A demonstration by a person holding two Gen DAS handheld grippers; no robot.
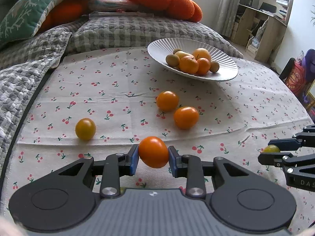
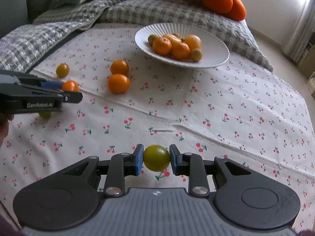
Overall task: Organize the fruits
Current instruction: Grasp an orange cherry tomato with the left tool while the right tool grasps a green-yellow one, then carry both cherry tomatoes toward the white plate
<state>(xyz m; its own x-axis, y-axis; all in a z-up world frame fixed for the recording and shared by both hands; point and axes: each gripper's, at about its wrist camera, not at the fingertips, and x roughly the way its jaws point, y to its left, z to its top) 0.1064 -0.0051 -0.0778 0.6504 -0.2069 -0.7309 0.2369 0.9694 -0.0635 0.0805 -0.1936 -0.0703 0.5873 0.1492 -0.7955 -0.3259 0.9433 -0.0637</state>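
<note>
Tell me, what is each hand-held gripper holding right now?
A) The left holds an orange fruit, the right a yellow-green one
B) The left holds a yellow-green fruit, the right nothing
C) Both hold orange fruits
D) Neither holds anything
A: the left hand-held gripper pinches an orange fruit between its blue pads, and the right hand-held gripper pinches a yellow-green fruit.

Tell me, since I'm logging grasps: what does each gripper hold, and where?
Left gripper pinches an orange tomato across its sides. Right gripper pinches a yellow-green tomato likewise.
</note>
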